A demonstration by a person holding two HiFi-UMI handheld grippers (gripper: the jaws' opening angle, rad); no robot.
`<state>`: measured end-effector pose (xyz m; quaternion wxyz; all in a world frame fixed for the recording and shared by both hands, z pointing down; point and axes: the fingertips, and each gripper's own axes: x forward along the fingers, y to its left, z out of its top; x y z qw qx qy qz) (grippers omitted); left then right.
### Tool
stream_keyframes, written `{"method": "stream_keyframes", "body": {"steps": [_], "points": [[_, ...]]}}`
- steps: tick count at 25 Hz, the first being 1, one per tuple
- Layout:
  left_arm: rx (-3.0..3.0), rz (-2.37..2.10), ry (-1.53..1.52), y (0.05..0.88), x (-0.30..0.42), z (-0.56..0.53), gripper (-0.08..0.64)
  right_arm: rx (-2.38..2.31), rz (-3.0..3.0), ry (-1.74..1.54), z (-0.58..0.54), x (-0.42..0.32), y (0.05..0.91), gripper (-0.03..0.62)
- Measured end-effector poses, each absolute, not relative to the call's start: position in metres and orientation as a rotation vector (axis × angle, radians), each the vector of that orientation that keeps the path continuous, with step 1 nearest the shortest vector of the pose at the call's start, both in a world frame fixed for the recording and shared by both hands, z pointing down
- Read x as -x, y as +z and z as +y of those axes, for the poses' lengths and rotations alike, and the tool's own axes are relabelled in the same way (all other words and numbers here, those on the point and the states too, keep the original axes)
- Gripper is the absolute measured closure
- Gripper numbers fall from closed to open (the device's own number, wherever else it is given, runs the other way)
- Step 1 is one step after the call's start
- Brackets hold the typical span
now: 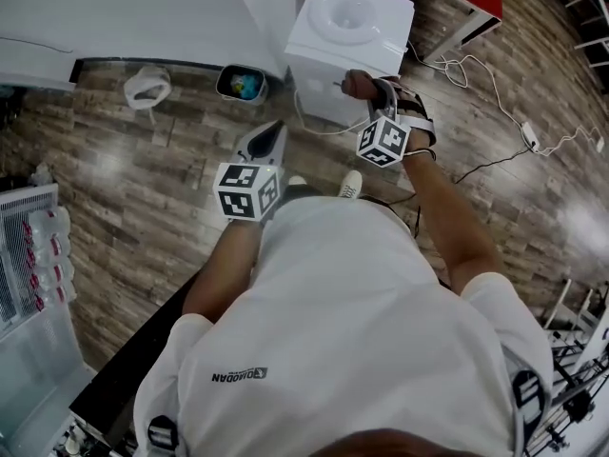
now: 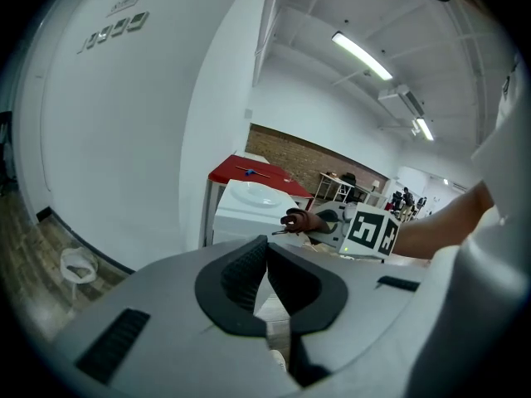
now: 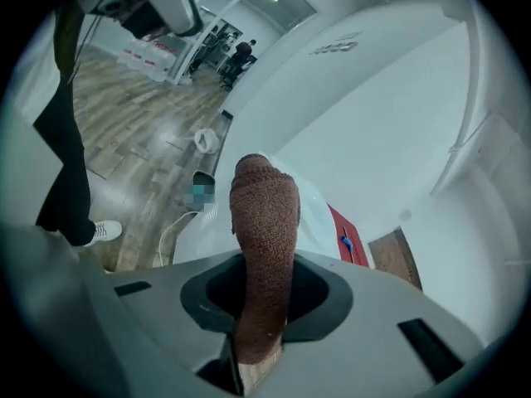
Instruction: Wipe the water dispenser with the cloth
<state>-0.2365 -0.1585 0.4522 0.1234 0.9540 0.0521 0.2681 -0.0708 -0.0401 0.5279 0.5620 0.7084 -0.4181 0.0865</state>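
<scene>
The right gripper (image 1: 364,86) has its fingers clamped on the rolled brown cloth (image 3: 264,214), which it holds at the front of the white water dispenser (image 1: 347,27), near its top edge. The left gripper (image 2: 267,265) hangs further back from the dispenser (fingers together, holding nothing), above the wooden floor (image 1: 143,208).

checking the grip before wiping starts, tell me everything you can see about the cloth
The cloth is reddish brown with a coarse, knitted-looking texture, bunched into a narrow roll. The right gripper has its jaws closed on the roll's lower part, and the rounded free end sticks out beyond them. In the head view it is held in front of the white water dispenser, near its top front edge. Whether it touches the dispenser cannot be told. Nothing else is seen touching it.
</scene>
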Motion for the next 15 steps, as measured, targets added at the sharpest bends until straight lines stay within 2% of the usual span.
{"method": "stream_keyframes", "body": {"steps": [15], "points": [[-2.706,0.377,0.868,0.494,0.265,-0.186,0.56,-1.562,-0.856,0.307,-0.074,0.081,0.568,0.507]]}}
